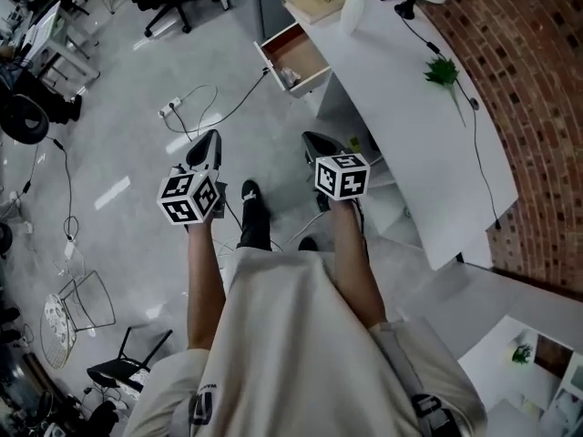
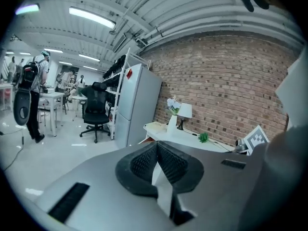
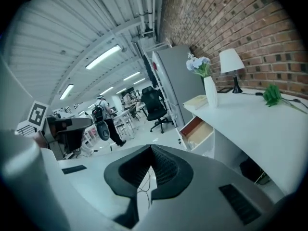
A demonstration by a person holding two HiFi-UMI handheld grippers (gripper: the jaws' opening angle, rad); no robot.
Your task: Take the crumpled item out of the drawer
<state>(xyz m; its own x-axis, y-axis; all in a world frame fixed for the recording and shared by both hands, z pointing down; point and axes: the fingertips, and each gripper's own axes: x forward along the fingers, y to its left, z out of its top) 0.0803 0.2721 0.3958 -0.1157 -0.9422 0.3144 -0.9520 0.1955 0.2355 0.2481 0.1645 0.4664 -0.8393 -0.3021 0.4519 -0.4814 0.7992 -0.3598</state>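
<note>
Head view, drawer point(image 1: 293, 55): pulled out of the white desk point(image 1: 410, 126), at about twelve o'clock from both tools and well apart from them.
Head view, crumpled item point(image 1: 290, 78): probably the small pale lump in the drawer's near corner, though it is too small to be sure.
Head view, tools: left gripper point(image 1: 208, 144) at eleven o'clock of the person's body, right gripper point(image 1: 319, 144) at one o'clock, both over the floor point(image 1: 137, 153).
Left gripper view, jaws: tips pressed together with nothing between them; the desk lies at one o'clock.
Right gripper view, jaws: closed tight and empty; the drawer sits at two o'clock, and the item can't be made out.
Step in hand: the approach, with the drawer not yet reached.
Next move: walk up to the drawer, spread one tool's jaws, and lower them over the lump.
</note>
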